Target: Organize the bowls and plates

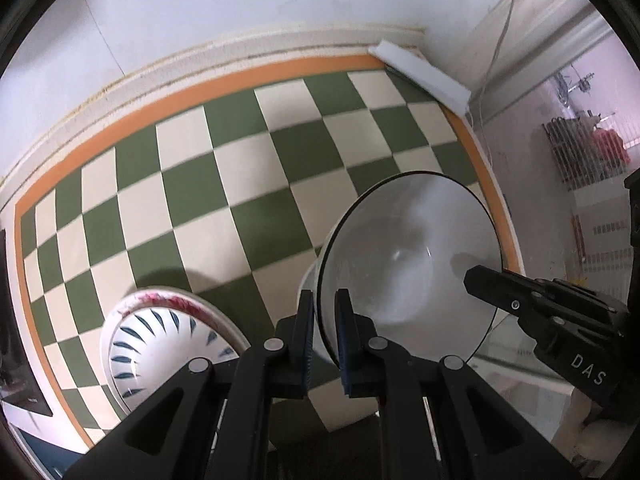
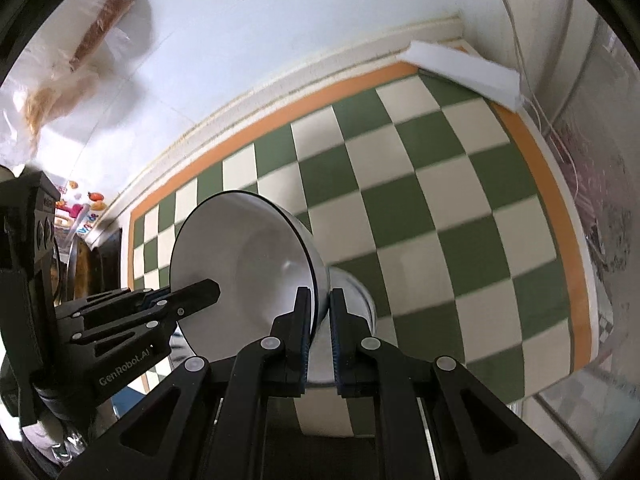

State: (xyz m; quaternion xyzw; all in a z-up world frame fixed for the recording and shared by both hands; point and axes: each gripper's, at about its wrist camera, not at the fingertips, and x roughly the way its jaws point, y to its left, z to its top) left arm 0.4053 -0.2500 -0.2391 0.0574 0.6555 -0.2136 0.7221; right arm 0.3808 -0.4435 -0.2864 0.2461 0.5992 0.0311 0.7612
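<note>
Currently white bowl hangs tilted on edge above the checked cloth, rim pinched between left gripper fingers on one side and right gripper fingers opposite, patterned bowl lying outboard of the left fingers.

Bright, even daylight is washing both views, motion blur is softening the checkered cloth, soft shadows are falling beneath the bowls, and fisheye distortion is bending the edges.

"DAS" stands on the right tool body; "GenRobot.AI" stands on the left tool body.
</note>
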